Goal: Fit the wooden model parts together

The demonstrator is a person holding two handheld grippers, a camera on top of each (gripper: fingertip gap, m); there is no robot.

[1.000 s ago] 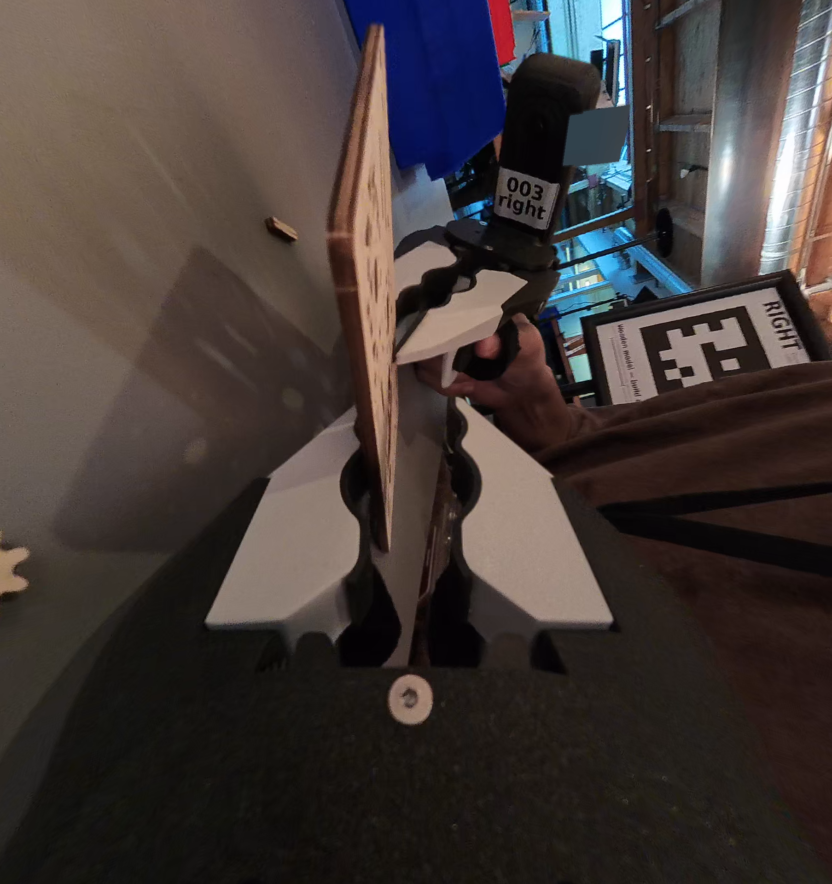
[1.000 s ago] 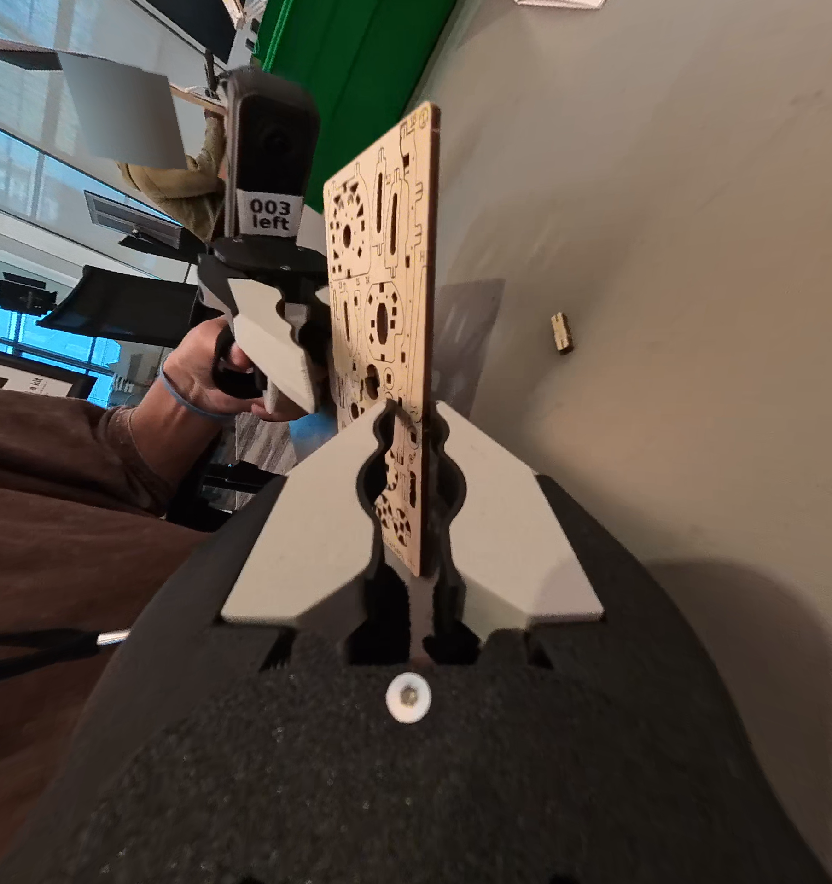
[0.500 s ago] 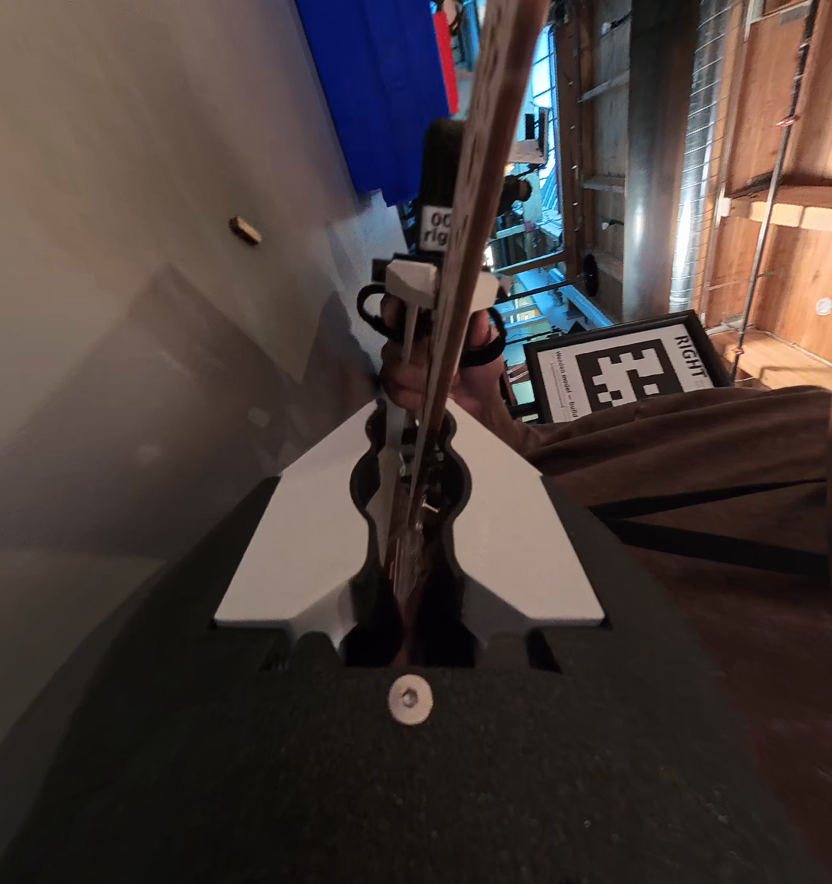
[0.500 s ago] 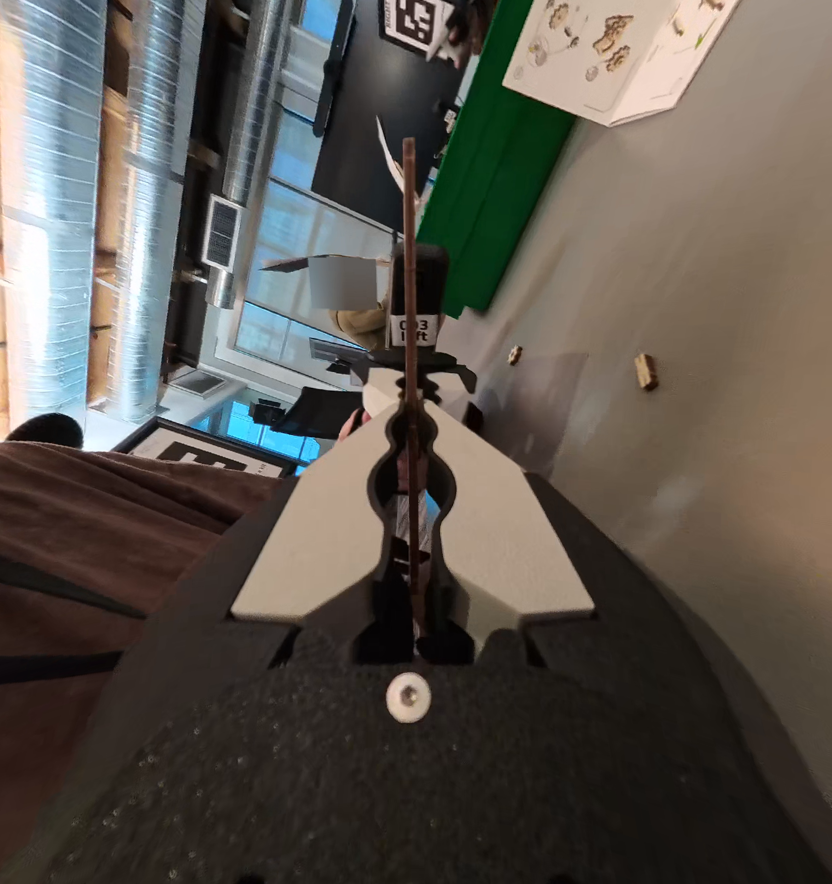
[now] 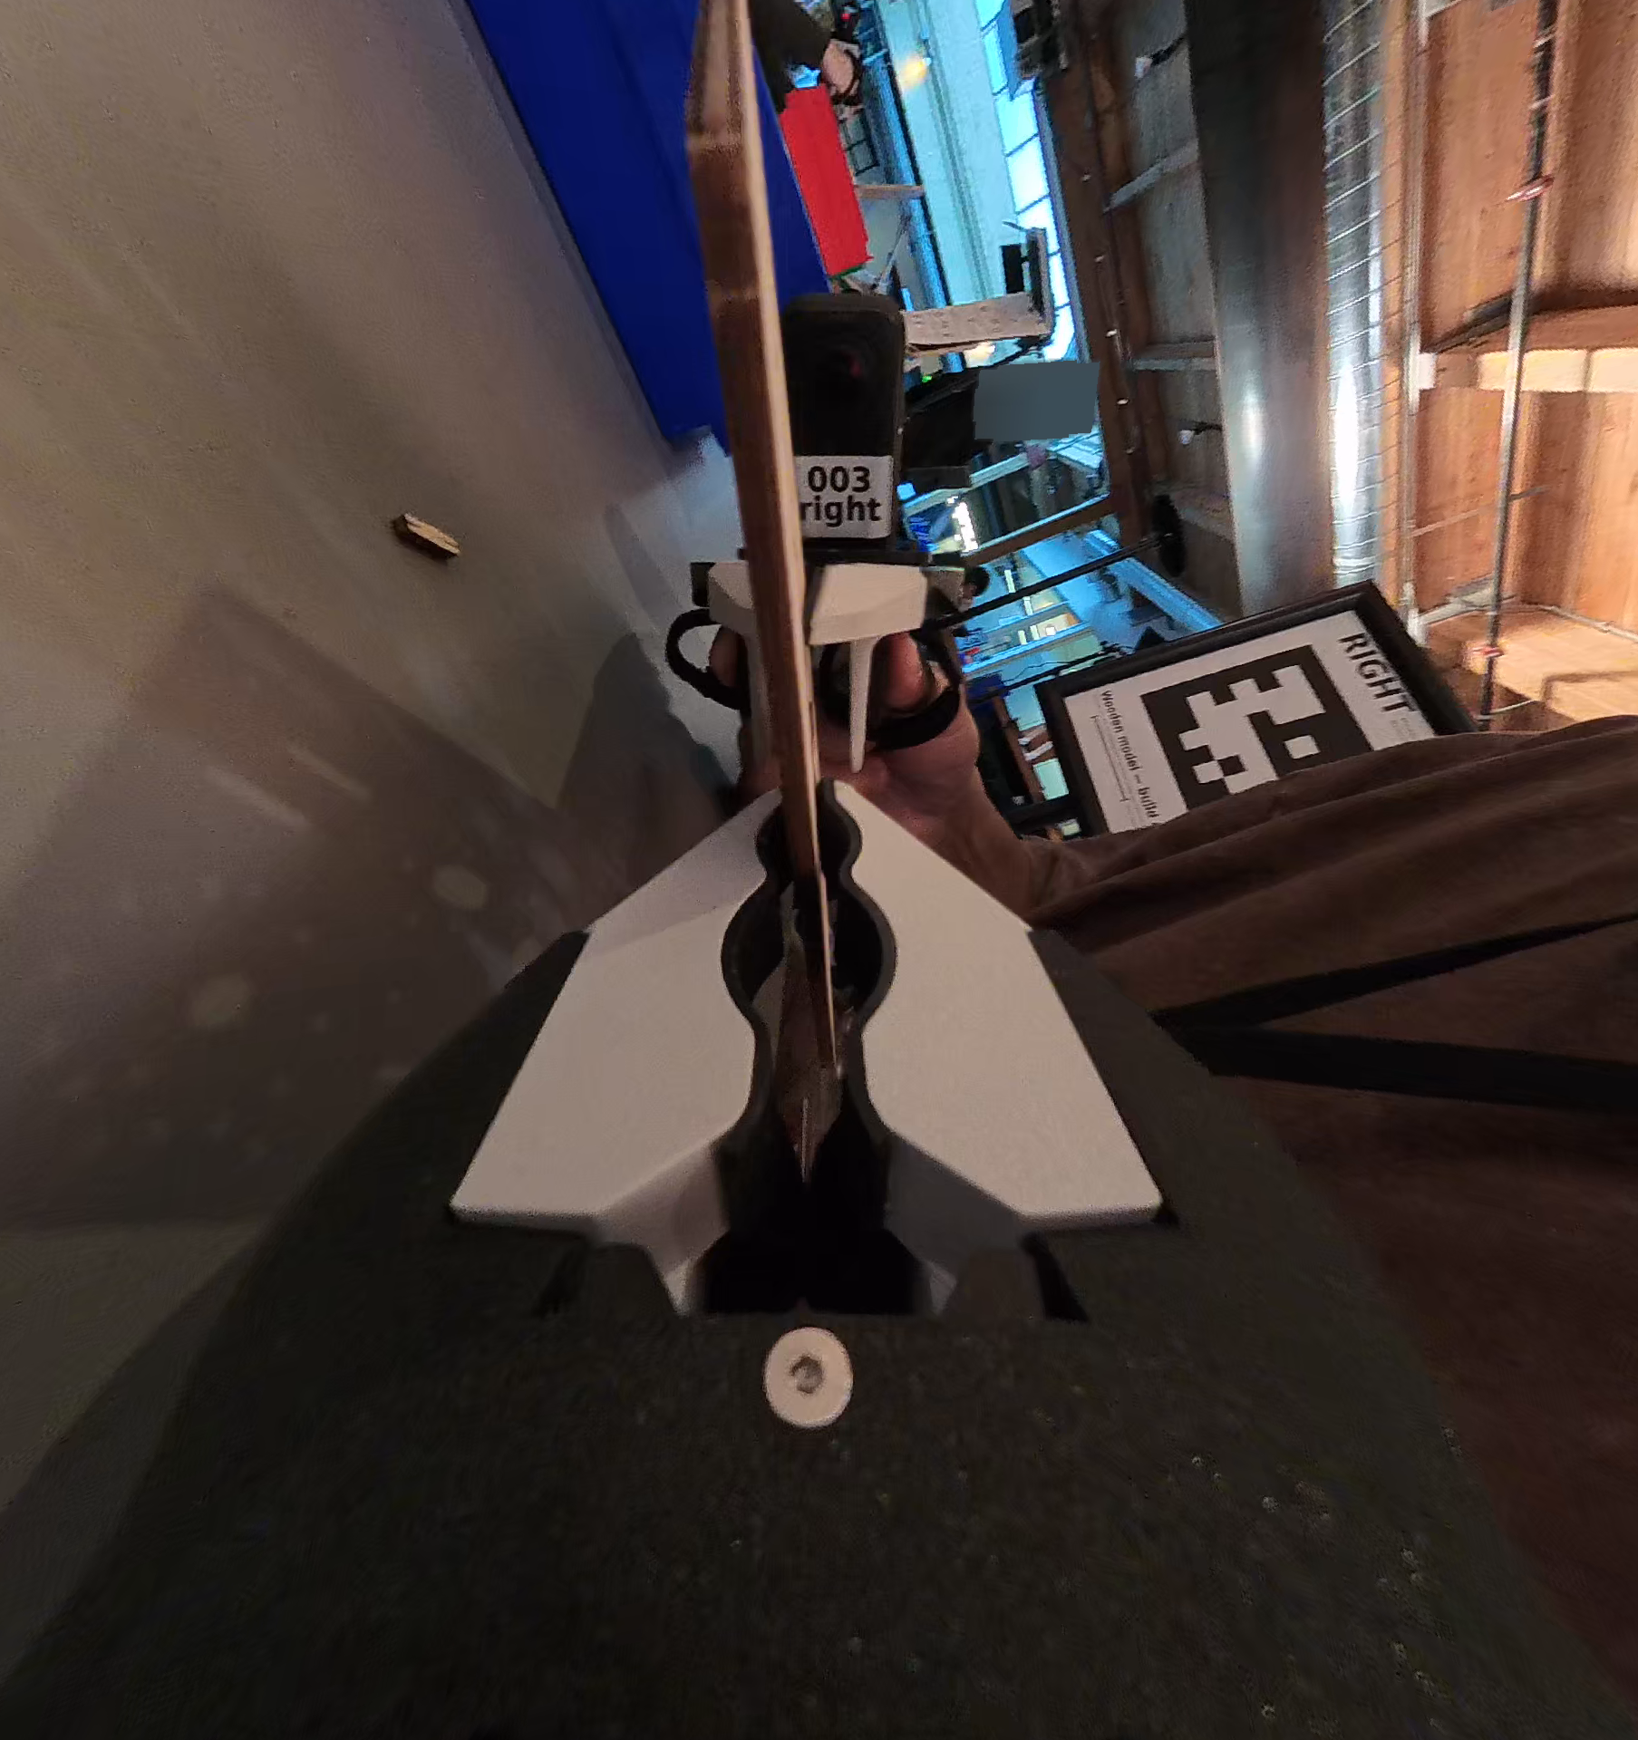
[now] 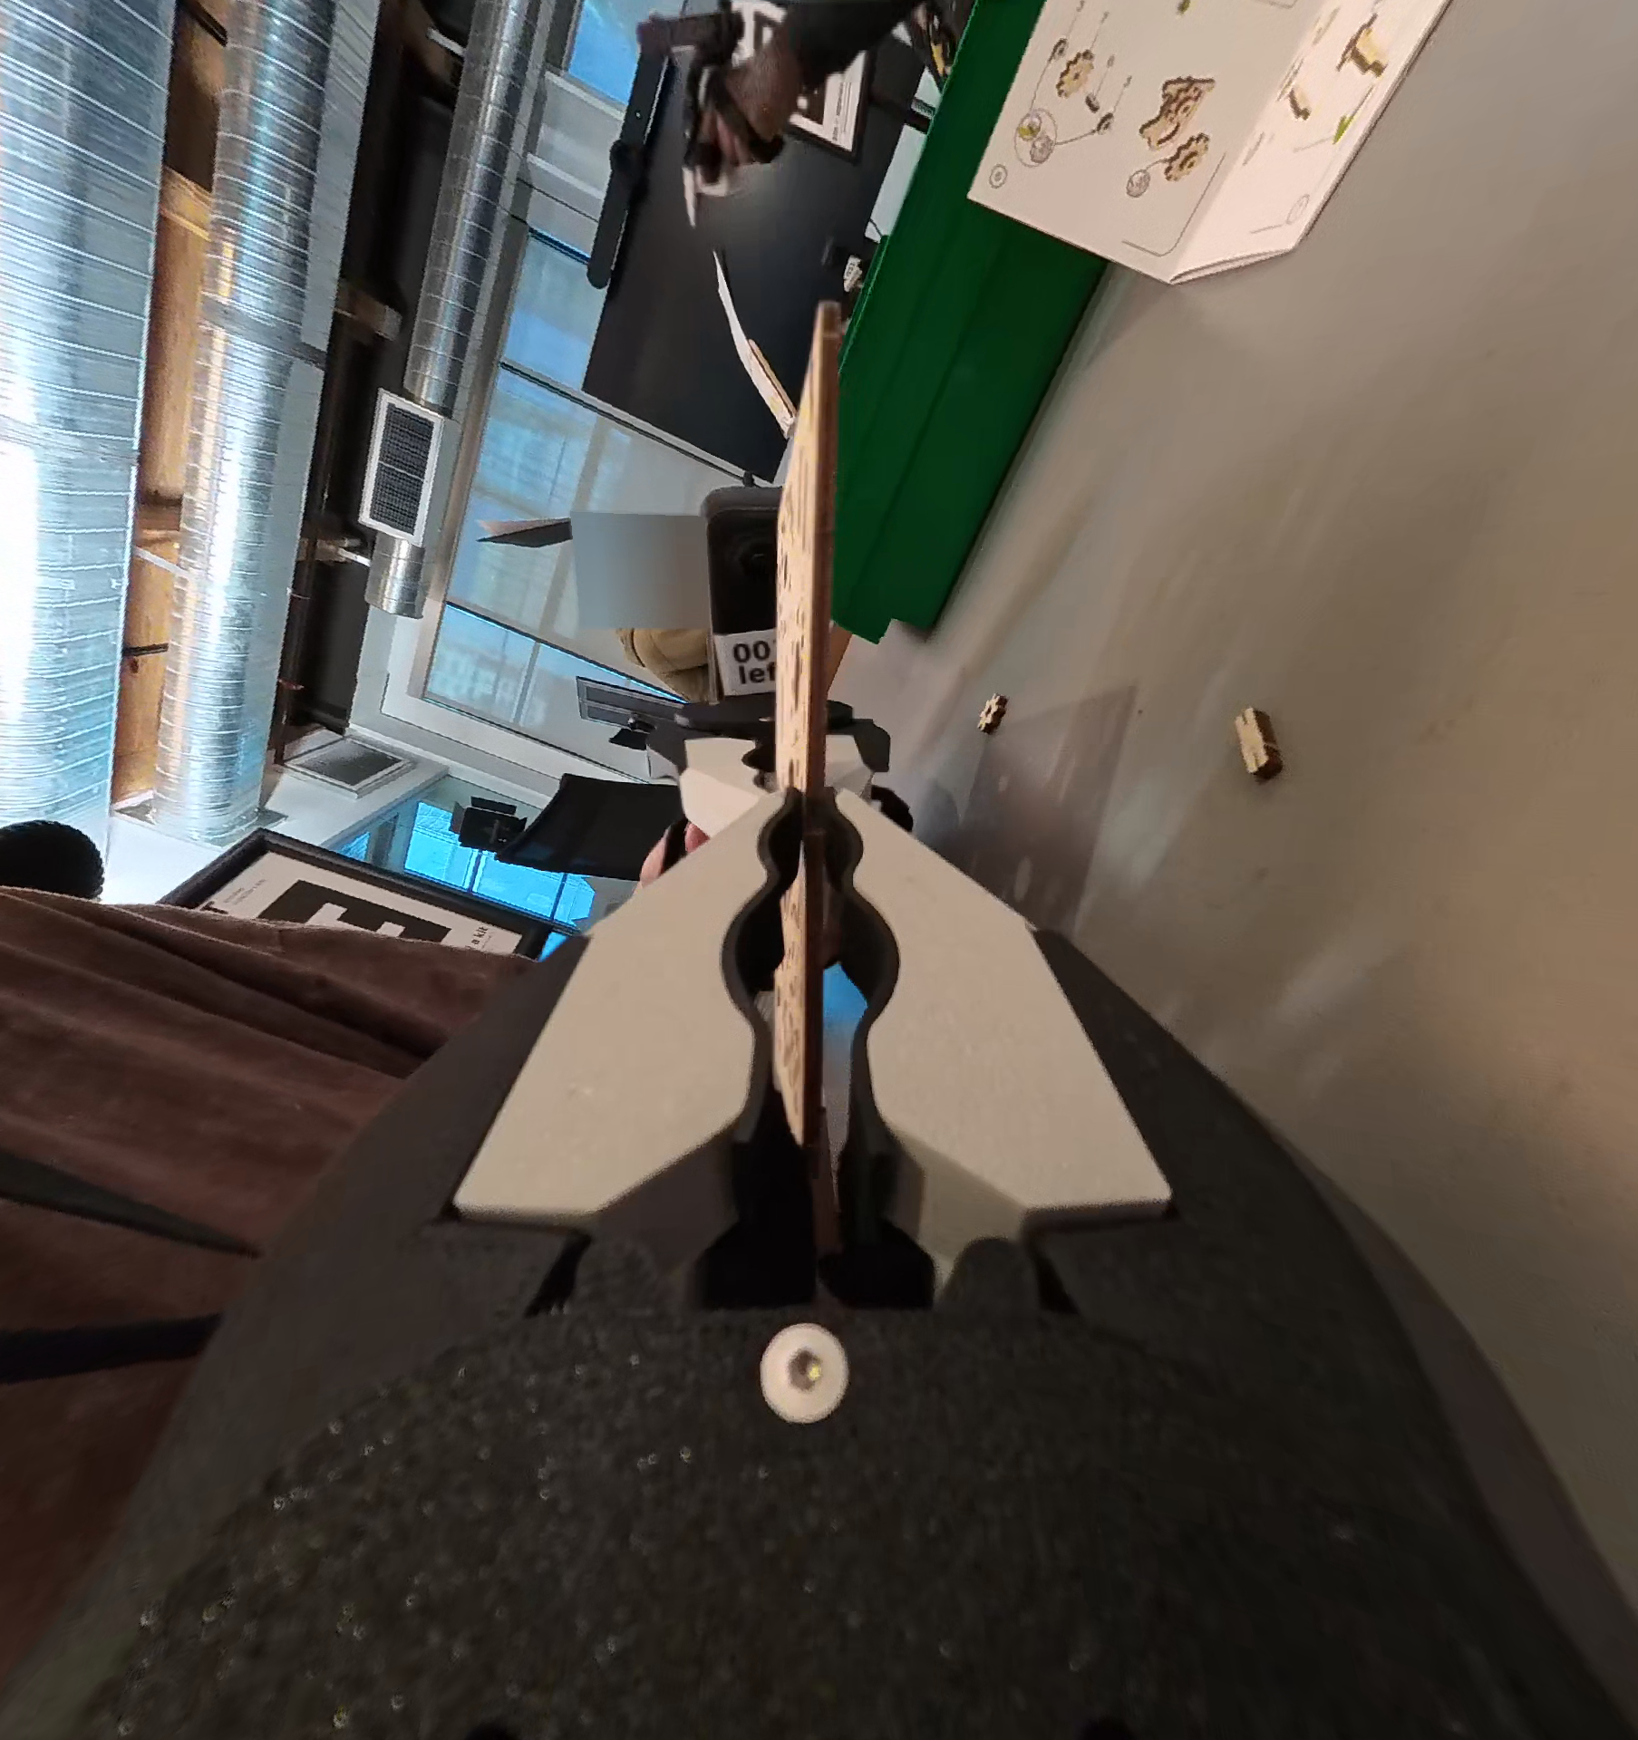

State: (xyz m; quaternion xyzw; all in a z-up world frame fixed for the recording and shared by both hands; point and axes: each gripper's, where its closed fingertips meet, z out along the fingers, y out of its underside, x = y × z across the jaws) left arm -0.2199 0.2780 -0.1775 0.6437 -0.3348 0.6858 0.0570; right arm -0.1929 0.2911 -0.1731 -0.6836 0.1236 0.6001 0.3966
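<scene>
Since 0.5 s ago, both claws are holding the wooden sheet (image 5: 766, 527) nearly edge-on, where 1.0 s ago its cut face was showing in the right wrist view; the right claw's label is now showing beside the sheet instead of behind it.

Left wrist view, going left to right from the sheet: well to its left, 1 small wooden piece (image 5: 427, 537) is lying on the grey bench (image 5: 184, 377). The sheet is standing upright between the fingers of the left claw (image 5: 805, 800), which is closed on its near edge. Behind the sheet, the right claw (image 5: 810, 716) is gripping the far edge, a hand (image 5: 928, 753) wrapping its handle. Right of that, a framed marker board (image 5: 1267, 716) is standing.

Right wrist view: the right claw (image 6: 810, 800) is clamping the sheet (image 6: 810, 584), with the left claw (image 6: 777, 753) beyond it. To the sheet's right, a small gear (image 6: 991, 713) and a wooden block (image 6: 1257, 743) are resting on the bench (image 6: 1455, 659), with an instruction sheet (image 6: 1173, 122) farther off.
</scene>
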